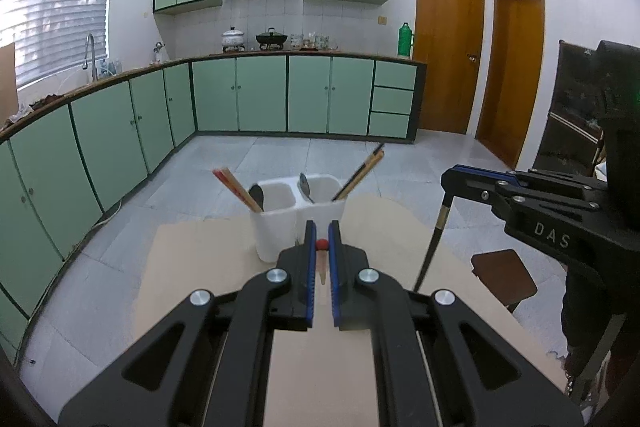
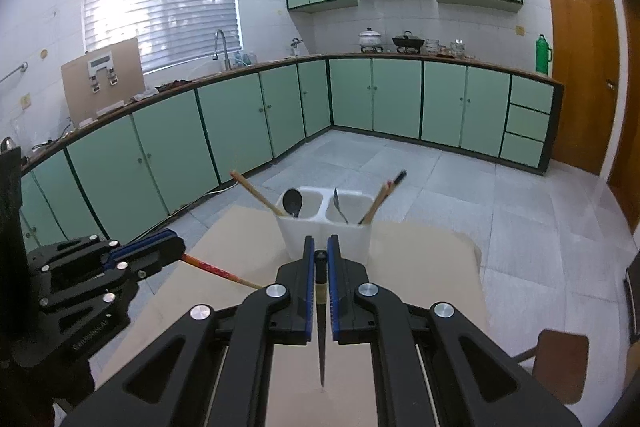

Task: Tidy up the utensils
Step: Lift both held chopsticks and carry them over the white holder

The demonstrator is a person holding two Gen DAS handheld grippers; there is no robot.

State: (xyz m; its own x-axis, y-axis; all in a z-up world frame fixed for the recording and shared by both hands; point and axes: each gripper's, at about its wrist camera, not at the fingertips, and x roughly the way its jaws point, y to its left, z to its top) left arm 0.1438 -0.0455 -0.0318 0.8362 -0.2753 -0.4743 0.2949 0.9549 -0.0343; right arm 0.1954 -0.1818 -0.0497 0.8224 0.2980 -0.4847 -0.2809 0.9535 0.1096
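My left gripper (image 1: pixel 322 227) is shut on a pale chopstick with a red end (image 1: pixel 321 245), held above the beige table (image 1: pixel 192 267). My right gripper (image 2: pixel 320 247) is shut on a black chopstick (image 2: pixel 322 339) whose tip points back towards the camera. Each gripper shows in the other view: the right gripper (image 1: pixel 446 183) with its black chopstick (image 1: pixel 432 247) hanging down, and the left gripper (image 2: pixel 178 247) with the red-patterned chopstick (image 2: pixel 216 270). Ahead stands a white two-compartment holder (image 1: pixel 276 235) (image 2: pixel 292 235) with a spoon and chopsticks in each half.
A brown stool (image 1: pixel 504 275) (image 2: pixel 560 363) stands to the right of the table. Green kitchen cabinets (image 2: pixel 240 123) line the far walls beyond a tiled floor. Wooden doors (image 1: pixel 444 47) are at the right.
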